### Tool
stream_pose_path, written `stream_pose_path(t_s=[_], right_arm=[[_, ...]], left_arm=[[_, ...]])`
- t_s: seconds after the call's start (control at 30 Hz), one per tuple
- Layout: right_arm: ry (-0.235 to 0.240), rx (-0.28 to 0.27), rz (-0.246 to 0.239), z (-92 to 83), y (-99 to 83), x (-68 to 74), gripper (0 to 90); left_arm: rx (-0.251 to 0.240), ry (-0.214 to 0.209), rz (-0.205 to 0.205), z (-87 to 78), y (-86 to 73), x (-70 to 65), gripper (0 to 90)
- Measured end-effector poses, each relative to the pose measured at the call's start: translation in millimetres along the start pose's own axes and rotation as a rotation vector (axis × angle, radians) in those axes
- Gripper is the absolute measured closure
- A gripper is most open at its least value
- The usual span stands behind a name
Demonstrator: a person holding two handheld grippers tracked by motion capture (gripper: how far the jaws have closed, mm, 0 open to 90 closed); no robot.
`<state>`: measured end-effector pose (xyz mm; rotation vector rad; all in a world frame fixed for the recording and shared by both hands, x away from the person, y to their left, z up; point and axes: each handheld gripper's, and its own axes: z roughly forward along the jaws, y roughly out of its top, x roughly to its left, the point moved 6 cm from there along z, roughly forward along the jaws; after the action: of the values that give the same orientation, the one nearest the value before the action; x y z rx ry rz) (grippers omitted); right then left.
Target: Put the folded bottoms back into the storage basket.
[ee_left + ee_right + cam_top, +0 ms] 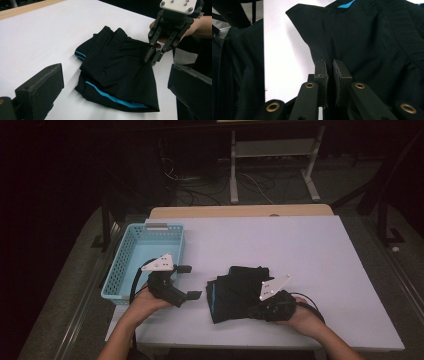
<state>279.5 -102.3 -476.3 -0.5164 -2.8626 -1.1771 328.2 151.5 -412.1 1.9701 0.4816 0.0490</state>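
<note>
At the far left sits a light-blue perforated plastic basket [131, 262], just beyond and to the left of the left gripper [187, 281], which hovers over the white table [310, 265] with its two black jaws standing wide apart and nothing between them. Ahead of those jaws, toward the other hand, lies the folded black fabric shorts with a bright blue side stripe [117, 75], flat on the table in several loose layers. The right gripper [153, 59] rests at the shorts' near right edge with its jaws drawn together, pinching a fold of the black cloth, as its own view shows fabric caught between the pads [321, 72].

The garment looks light, soft and limp, so it would likely sag and unfold if lifted by one corner. A firmer hold would probably be on the thick ribbed waistband or through all stacked layers at once, with the free left gripper taking the opposite edge to keep the fold together.
</note>
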Motion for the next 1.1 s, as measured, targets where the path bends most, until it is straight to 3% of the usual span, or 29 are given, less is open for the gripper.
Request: stream_pose_path(t_s=[0.1,0.13,0.5,0.93,1.1], right_arm=[[0.017,0.000,0.007,1.4,-2.1,0.7,79.9],[0.019,-0.014,0.015,0.4,-1.0,1.7,71.1],[0.005,-0.082,0.065,-16.0,3.0,-6.2,51.4],[-0.076,-0.129,0.098,-40.6,-4.2,-19.7,30.4],[-0.126,-0.160,0.135,-50.3,-11.9,-23.9,20.9]], left_arm=[[0.000,0.001,-0.003,-0.2,0.1,0.4,0.1],[0.000,0.003,-0.002,0.1,0.1,0.3,0.1],[0.000,0.003,-0.005,-0.2,0.1,0.7,0.1],[-0.003,0.004,-0.010,-0.4,0.3,1.3,0.1],[-0.003,0.004,-0.010,-0.4,0.4,1.3,0.1]])
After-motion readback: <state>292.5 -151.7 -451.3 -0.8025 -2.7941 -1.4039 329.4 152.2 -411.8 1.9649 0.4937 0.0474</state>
